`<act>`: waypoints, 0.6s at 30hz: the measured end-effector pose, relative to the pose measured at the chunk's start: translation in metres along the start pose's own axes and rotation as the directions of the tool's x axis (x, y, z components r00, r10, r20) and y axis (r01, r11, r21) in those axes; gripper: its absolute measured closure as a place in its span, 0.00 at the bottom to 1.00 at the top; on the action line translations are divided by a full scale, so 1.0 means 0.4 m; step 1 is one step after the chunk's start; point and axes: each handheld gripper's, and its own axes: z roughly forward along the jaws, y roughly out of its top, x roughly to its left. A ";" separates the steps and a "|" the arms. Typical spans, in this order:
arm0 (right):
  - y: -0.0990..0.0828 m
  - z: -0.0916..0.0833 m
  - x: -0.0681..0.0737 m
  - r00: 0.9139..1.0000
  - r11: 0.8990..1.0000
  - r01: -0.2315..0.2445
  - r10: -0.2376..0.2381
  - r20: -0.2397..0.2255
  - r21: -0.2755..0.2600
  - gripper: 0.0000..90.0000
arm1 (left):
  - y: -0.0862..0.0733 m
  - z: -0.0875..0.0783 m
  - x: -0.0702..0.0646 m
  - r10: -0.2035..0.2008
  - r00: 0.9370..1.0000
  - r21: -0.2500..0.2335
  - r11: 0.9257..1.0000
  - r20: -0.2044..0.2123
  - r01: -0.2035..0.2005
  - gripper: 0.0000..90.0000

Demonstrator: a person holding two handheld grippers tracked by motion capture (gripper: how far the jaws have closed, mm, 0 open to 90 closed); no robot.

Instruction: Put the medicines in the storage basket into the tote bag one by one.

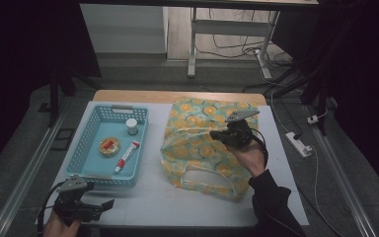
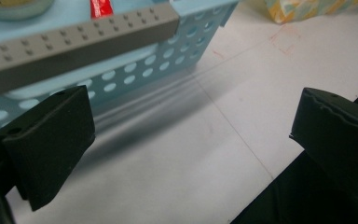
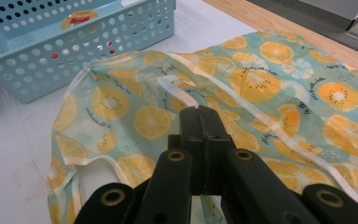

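Two grippers are at work: the right gripper sits in the middle of the high view, jaws pressed together on the rim of the orange-print bag, seemingly pinching the fabric near its opening. At lower left the left gripper hangs wide open and empty just below the blue basket, which holds a tube, a tin and a small jar. Since the basket lies left of the bag, the left gripper is much the nearer to those items, and the tube's long axis runs diagonally.
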 end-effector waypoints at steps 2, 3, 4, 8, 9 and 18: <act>0.000 0.000 0.000 1.000 1.000 0.000 0.000 0.000 0.001 1.00 | 0.005 -0.005 0.003 0.001 1.000 -0.017 1.000 0.012 -0.001 0.00; 0.000 0.000 0.000 1.000 1.000 0.000 0.000 -0.001 0.001 1.00 | 0.007 -0.007 0.004 0.000 1.000 -0.022 1.000 0.018 0.000 0.00; 0.000 0.000 -0.001 1.000 1.000 0.001 -0.001 -0.001 0.000 1.00 | 0.009 -0.009 0.006 0.003 1.000 -0.031 1.000 0.024 -0.003 0.00; 0.000 -0.001 -0.001 1.000 1.000 0.001 -0.001 -0.001 -0.002 1.00 | 0.019 -0.012 0.014 0.021 0.998 -0.058 0.998 0.067 -0.017 0.00; 0.000 -0.001 -0.001 1.000 1.000 0.001 -0.001 -0.001 -0.002 1.00 | 0.021 -0.012 0.016 0.021 0.997 -0.064 0.998 0.078 -0.016 0.00; 0.000 -0.007 -0.001 1.000 1.000 0.004 -0.004 0.006 -0.008 1.00 | 0.052 -0.019 0.023 0.030 0.995 -0.101 0.995 0.098 -0.020 0.00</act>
